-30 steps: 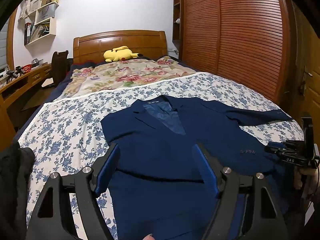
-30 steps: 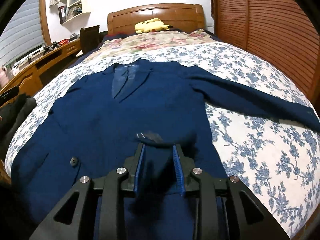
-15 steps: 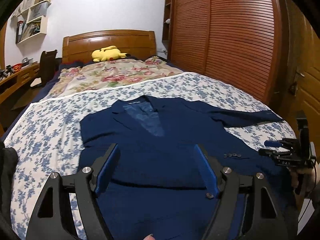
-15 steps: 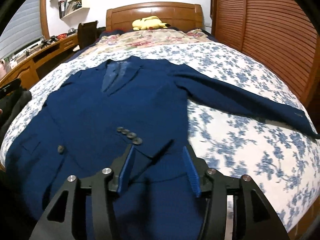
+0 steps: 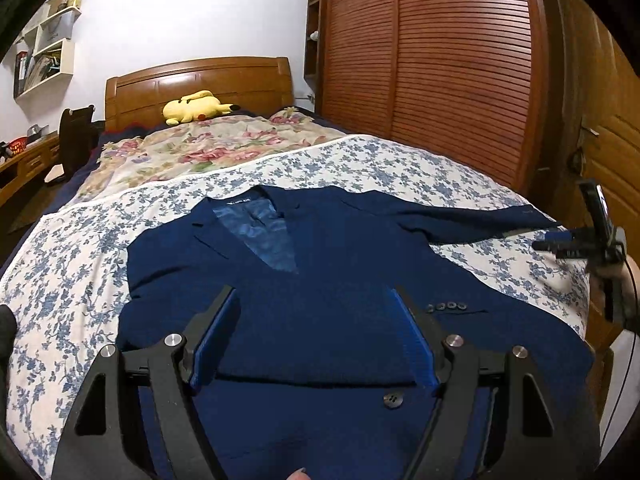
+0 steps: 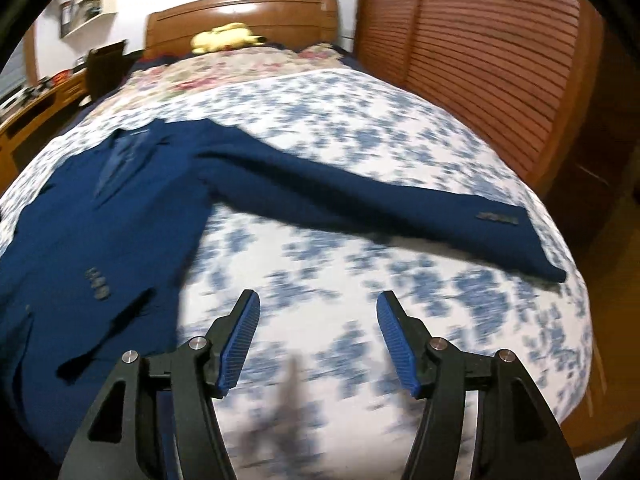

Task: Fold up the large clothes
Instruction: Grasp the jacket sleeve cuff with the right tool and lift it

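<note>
A navy blue blazer point(image 5: 320, 280) lies front-up on the bed, collar toward the headboard. One sleeve is folded across its chest, its cuff buttons point(image 5: 446, 306) showing. The other sleeve point(image 6: 360, 204) stretches out to the right over the floral sheet. My left gripper point(image 5: 316, 332) is open, hovering above the blazer's lower front. My right gripper point(image 6: 316, 332) is open and empty above bare sheet, right of the blazer body and in front of the outstretched sleeve. It also shows in the left wrist view point(image 5: 576, 240) at the bed's right edge.
The bed point(image 5: 80, 280) has a blue-floral sheet, a rose-patterned quilt point(image 5: 208, 148) and a yellow plush toy point(image 5: 196, 106) by the wooden headboard. A slatted wooden wardrobe point(image 5: 440, 72) stands along the right. A desk and chair point(image 5: 74, 136) stand at the left.
My right gripper opened, let go of the folded sleeve on the blazer's chest, and swung right over the bare sheet. The left gripper stayed open, its view panning slightly.
</note>
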The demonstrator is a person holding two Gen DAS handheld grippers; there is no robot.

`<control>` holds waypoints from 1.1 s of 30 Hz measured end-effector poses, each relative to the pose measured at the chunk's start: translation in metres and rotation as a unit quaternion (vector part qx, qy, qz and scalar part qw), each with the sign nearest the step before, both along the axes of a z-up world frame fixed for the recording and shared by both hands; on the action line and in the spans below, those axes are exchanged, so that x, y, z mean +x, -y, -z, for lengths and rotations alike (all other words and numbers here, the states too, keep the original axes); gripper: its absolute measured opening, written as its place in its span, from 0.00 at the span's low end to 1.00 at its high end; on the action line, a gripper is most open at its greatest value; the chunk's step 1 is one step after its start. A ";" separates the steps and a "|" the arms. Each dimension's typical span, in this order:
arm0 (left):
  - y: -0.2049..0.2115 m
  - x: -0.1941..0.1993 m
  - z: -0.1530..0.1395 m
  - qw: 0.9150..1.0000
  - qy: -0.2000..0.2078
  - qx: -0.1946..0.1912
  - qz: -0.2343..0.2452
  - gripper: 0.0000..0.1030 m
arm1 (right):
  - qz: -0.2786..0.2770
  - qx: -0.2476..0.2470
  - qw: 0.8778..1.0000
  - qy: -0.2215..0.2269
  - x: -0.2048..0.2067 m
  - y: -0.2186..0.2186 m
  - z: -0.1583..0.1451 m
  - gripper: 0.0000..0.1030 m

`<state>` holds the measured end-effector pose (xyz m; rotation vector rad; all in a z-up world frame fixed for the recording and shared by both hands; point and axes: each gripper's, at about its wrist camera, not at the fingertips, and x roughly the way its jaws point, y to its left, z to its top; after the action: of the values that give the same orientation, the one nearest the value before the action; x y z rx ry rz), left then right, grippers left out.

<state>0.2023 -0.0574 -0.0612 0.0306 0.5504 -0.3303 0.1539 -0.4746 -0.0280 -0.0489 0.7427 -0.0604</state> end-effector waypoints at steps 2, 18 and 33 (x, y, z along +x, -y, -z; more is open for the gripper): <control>0.004 0.002 0.003 1.000 -0.002 -0.001 0.004 0.75 | 0.021 0.001 1.000 -0.005 0.006 0.017 -0.001 0.66; 0.042 0.011 0.037 0.998 -0.044 0.021 0.031 0.75 | 0.181 0.015 0.983 -0.034 0.053 0.137 -0.008 0.68; 0.050 0.015 0.047 0.997 -0.068 0.028 0.036 0.75 | 0.234 0.022 0.970 -0.061 0.081 0.175 0.004 0.68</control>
<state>0.2171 -0.1074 -0.1087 0.0830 0.6954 -0.3887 0.2350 -0.6492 -0.0322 0.1688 0.8662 -0.4953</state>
